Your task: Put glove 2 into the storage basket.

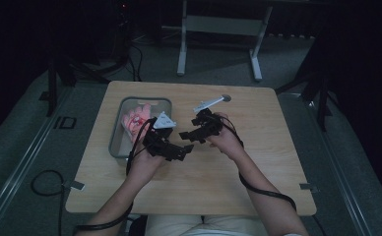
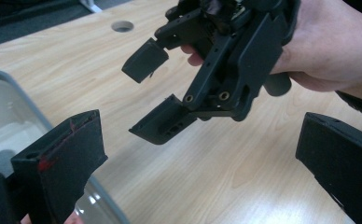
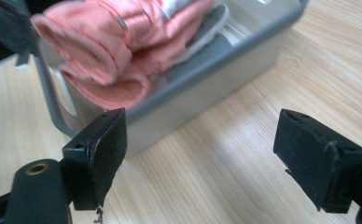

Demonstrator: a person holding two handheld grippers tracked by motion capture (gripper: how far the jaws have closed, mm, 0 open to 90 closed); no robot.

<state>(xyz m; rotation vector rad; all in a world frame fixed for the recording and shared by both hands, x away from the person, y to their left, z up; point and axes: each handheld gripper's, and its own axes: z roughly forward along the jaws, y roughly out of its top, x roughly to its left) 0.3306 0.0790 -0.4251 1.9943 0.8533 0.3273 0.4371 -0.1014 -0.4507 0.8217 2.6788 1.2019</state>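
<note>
Both held over bare tabletop (image 1: 258, 162) right of the grey bin (image 1: 116, 129), tips facing, near but apart. Left gripper (image 1: 185, 150) jaws spread, empty; right gripper (image 1: 188, 135) jaws likewise parted, empty. Pink cloth (image 3: 118, 42) bundled inside bin, bulging above near rim

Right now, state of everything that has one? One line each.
Left gripper: open, empty, held over the table.
Right gripper: open, empty, facing the bin.
Grey bin: upright on the table, holding the pink cloth.
Pink cloth: bunched up inside the bin.
</note>
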